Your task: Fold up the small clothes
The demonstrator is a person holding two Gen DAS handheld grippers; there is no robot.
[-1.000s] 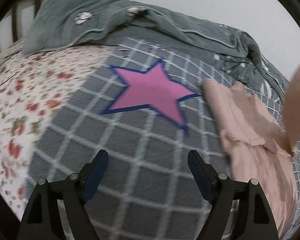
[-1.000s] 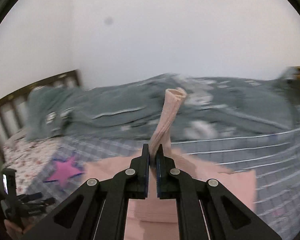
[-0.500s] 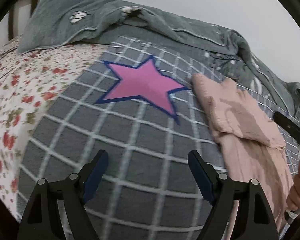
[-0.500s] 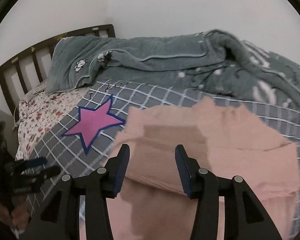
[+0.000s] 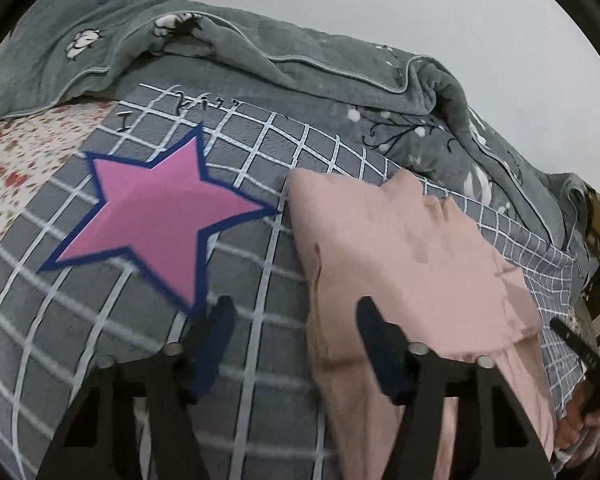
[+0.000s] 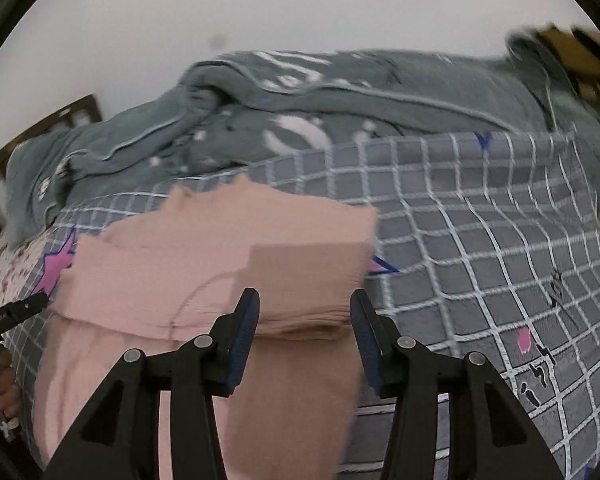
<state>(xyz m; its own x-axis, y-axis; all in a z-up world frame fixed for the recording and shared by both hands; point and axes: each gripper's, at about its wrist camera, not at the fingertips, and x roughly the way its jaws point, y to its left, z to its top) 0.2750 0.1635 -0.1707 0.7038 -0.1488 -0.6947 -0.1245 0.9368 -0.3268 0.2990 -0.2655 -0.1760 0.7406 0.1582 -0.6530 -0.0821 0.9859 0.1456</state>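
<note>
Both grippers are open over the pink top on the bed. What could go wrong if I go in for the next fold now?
1. The left gripper straddles the pink garment edge and the checked bedsheet; closing there may pinch sheet along with cloth.
2. The right gripper hovers over the stacked folded layers; a shallow grasp could lift only the top layer and undo the fold.

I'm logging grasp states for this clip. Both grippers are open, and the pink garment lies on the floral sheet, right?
Not quite. The left gripper and right gripper are open, but the pink garment lies on the grey checked cover, as the left wrist view shows; the floral sheet is off to the side.
</note>
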